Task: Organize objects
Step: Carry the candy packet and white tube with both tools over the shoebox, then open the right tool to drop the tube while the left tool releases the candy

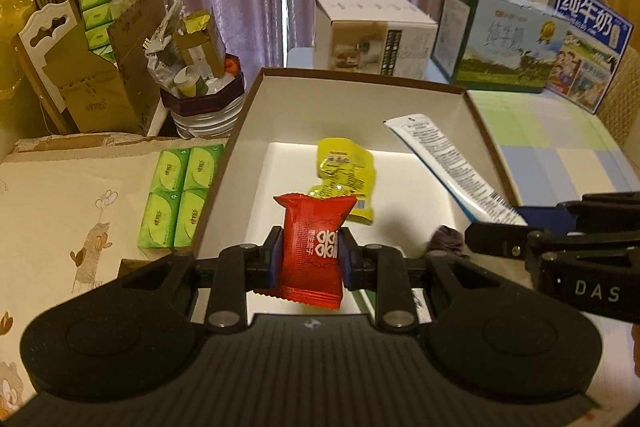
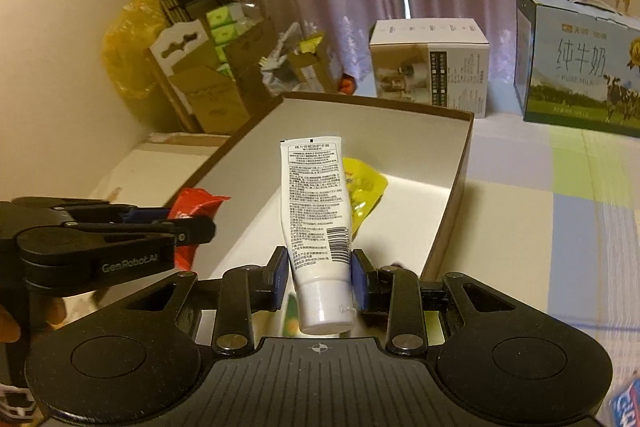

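- Your left gripper [image 1: 308,253] is clamped on a red snack packet [image 1: 314,247], both blue pads pressed against its sides, the packet standing upright between them.
- You hold that packet above the near end of the open white box [image 1: 352,99], over its floor rather than on it.
- Your right gripper [image 2: 320,273] is closed around a white tube [image 2: 316,211], gripping it just above the cap, which points back toward the camera while the crimped end reaches out over the box.
- In the left wrist view the tube crosses above the box's right wall at a slant.
- A yellow sachet [image 1: 346,179] lies on the box floor, beyond the red packet and left of the tube; in the right wrist view it sits partly behind the tube.
- A small dark object [image 1: 446,241] sits near the box's near right corner; you cannot tell what it is.
- A green pack of tissues [image 1: 180,197] lies on the table just outside the box's left wall.
- Behind the box stand a white carton [image 1: 372,35] and a milk carton [image 1: 496,35], well apart from both grippers.
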The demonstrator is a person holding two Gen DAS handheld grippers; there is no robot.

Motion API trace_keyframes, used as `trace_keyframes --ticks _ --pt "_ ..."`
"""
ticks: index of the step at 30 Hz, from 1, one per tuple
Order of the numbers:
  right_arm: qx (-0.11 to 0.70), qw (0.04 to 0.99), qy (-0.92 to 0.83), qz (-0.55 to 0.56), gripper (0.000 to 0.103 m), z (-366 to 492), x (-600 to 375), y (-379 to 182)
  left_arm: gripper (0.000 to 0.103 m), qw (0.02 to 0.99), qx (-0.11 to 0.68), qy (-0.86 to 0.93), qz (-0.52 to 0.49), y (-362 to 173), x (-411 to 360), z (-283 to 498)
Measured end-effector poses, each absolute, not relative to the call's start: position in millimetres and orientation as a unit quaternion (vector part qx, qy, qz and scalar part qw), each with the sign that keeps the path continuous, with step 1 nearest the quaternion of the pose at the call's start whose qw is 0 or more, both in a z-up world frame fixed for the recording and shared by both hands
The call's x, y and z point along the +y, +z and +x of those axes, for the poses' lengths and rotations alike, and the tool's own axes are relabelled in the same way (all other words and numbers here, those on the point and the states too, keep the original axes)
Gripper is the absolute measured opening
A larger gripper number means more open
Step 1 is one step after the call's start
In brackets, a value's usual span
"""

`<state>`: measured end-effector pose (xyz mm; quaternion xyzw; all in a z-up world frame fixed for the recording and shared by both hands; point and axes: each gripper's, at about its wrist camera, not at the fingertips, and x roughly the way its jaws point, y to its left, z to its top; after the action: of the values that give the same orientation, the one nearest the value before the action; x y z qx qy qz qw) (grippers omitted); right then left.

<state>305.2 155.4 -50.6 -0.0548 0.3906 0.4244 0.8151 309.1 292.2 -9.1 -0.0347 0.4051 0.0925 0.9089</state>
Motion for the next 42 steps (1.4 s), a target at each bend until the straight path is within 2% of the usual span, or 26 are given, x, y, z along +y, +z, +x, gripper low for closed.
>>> trace_keyframes --ticks 17,24,38,41,42 --pt "0.391 0.832 0.361 -0.153 0.03 360.7 217.2 -91.3 0.023 0.889 0.45 0.086 -0.023 -48.8 316.6 370.9" --pt "0.355 0.837 0.359 -0.211 0.031 366.6 229.3 -100.4 0.024 0.887 0.454 0.083 -0.022 -53.9 317.1 379.9" --pt "0.369 0.828 0.382 -0.178 0.033 366.4 216.2 -95.7 0.024 0.888 0.452 0.08 -0.021 -54.6 314.6 386.4" --pt "0.374 0.825 0.387 -0.173 0.034 364.2 213.0 -94.6 0.031 0.891 0.447 0.075 -0.023 -51.9 313.7 384.5" --pt "0.377 0.823 0.389 -0.172 0.034 363.2 211.9 -94.1 0.037 0.892 0.444 0.076 -0.021 -51.0 312.8 383.4"
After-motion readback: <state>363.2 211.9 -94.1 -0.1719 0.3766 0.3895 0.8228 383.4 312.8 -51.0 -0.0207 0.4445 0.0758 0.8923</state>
